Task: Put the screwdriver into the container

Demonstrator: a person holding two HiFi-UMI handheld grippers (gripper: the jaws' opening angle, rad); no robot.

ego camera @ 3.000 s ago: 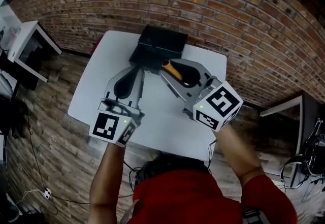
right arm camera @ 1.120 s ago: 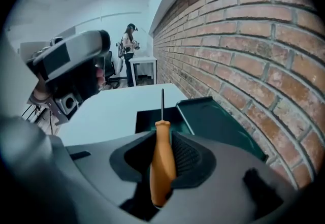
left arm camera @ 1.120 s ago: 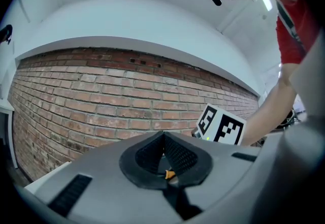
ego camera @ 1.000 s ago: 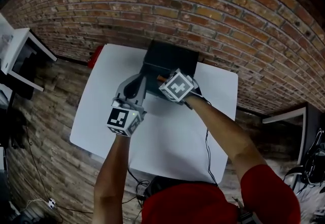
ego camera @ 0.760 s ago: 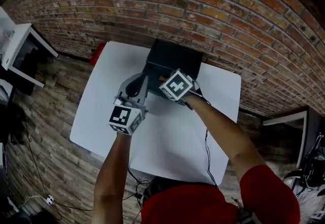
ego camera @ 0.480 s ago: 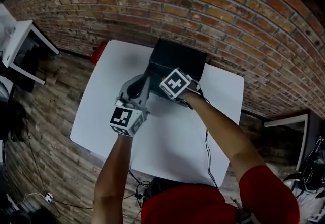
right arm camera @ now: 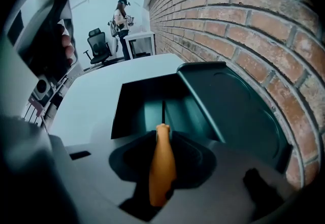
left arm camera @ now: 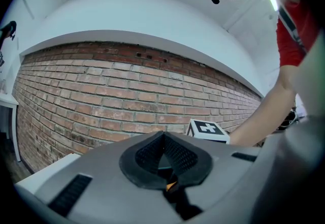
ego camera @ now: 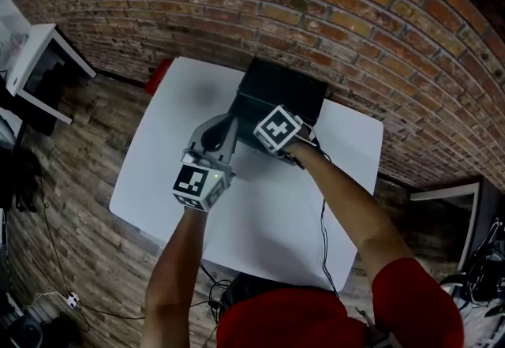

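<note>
Left gripper: grey shell, ribbed black pads pressed together with nothing between them; it sits at the near left corner of the container, over the white table.

Right gripper: marker cube uppermost, poised over the container's open mouth. Its jaws are easing apart, with the screwdriver still between the pads.

Screwdriver: smooth orange handle, rounded and tapering, lying lengthwise in the jaws. Its thin dark shaft points down into the box.

Container: dark, rectangular, smooth-walled, with the lid swung open to the right, toward the rough red brick wall.
</note>
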